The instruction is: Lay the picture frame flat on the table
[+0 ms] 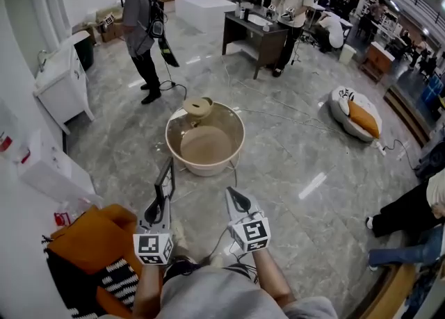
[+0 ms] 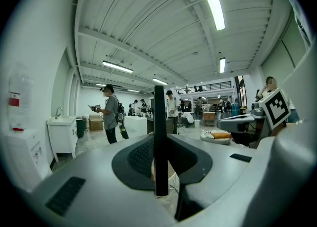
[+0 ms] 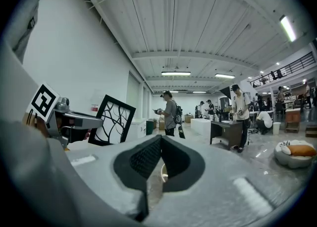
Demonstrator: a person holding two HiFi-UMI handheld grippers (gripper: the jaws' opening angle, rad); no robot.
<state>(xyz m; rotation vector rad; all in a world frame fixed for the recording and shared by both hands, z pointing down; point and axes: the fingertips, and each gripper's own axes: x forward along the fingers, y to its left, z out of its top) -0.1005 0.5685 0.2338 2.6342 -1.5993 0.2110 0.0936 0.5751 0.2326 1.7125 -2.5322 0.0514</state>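
Observation:
The picture frame (image 1: 165, 180) is a thin black frame, held upright in the air over the floor. My left gripper (image 1: 160, 205) is shut on its lower edge. In the left gripper view the frame (image 2: 159, 122) shows edge-on as a dark vertical bar, and the left gripper (image 2: 159, 174) has its pads pressed against both sides. The right gripper view shows the frame's (image 3: 112, 120) face with a branch-like pattern, at the left. My right gripper (image 1: 235, 198) hangs beside it at the right, shut and empty; its jaws (image 3: 159, 144) meet at the tips.
A round beige basin (image 1: 229, 154) with a lid-like piece stands on the marble floor ahead. An orange cushion (image 1: 90, 238) lies at lower left, a white cabinet (image 1: 62, 81) at left. A dark table (image 1: 254, 31) and several people stand farther back. A floor cushion (image 1: 356, 112) lies at right.

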